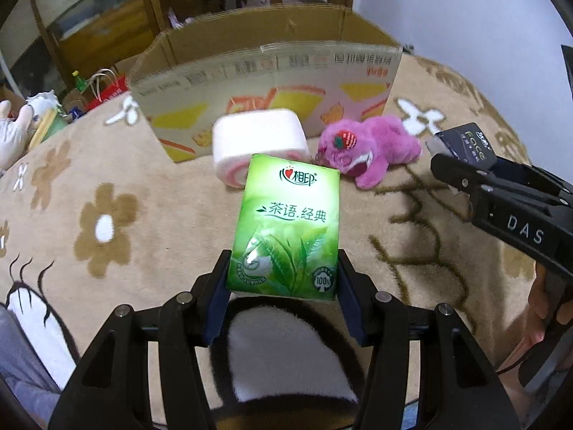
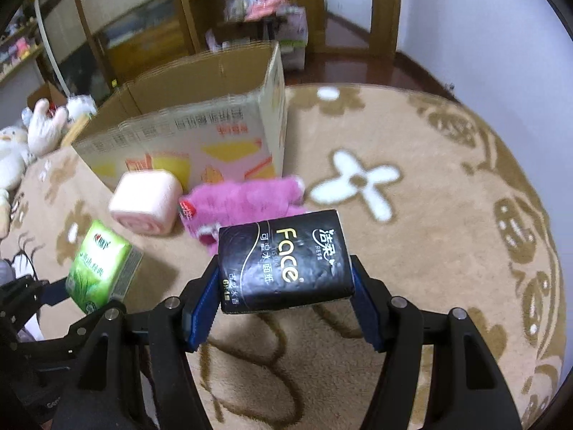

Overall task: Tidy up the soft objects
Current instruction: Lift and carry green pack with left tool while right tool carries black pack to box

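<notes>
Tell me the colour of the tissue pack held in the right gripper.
Black with gold lettering: the tissue pack in the right gripper, clearest in the right wrist view.

Left tool [image 1: 283, 283] gripping green tissue pack [image 1: 286, 225], pink plush [image 1: 372, 147] beyond, cardboard box [image 1: 265, 86] slightly blurred

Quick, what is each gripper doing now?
Left gripper: closed on the green tissue pack.
Right gripper: closed on the black tissue pack.
</notes>
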Demonstrator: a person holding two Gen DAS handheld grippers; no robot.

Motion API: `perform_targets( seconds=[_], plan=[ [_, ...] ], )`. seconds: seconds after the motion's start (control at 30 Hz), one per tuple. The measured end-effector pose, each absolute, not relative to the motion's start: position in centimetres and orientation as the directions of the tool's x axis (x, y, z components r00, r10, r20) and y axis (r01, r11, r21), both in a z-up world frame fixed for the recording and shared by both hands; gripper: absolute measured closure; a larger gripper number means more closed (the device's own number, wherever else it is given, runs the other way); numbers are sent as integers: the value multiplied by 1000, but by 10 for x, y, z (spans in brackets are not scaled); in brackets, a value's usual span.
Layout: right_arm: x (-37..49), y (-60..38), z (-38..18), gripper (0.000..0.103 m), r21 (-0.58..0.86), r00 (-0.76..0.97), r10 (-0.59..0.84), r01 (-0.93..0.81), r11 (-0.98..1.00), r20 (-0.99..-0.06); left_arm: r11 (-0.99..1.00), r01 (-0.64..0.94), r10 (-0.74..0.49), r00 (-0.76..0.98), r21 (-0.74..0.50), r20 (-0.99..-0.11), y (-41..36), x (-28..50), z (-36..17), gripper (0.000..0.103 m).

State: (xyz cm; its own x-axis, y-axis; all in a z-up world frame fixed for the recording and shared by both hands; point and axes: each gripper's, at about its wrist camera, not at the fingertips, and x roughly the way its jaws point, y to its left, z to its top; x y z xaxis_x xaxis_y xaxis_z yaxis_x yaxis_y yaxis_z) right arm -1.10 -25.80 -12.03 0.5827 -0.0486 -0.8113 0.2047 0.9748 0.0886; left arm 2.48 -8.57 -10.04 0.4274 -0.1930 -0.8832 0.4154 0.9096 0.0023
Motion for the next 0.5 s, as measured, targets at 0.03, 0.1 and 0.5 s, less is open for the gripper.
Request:
perform_targets(
  seconds=[0.03,0.1,0.5],
  plan=[
    [-16,-258,-113,33,87,605,-57,207,974,-794,911,411,-193,455,13,-869,-84,20,-93,50],
    [-16,-256,-103,33,89,639,-64,204,975,-767,915,402,-191,508,35,-840,-83,14,-81,50],
    [-43,-235,-41,33,50,819,-103,159,986,-564,936,346,-221,734,73,-643,-65,-3,-19,50]
  ],
)
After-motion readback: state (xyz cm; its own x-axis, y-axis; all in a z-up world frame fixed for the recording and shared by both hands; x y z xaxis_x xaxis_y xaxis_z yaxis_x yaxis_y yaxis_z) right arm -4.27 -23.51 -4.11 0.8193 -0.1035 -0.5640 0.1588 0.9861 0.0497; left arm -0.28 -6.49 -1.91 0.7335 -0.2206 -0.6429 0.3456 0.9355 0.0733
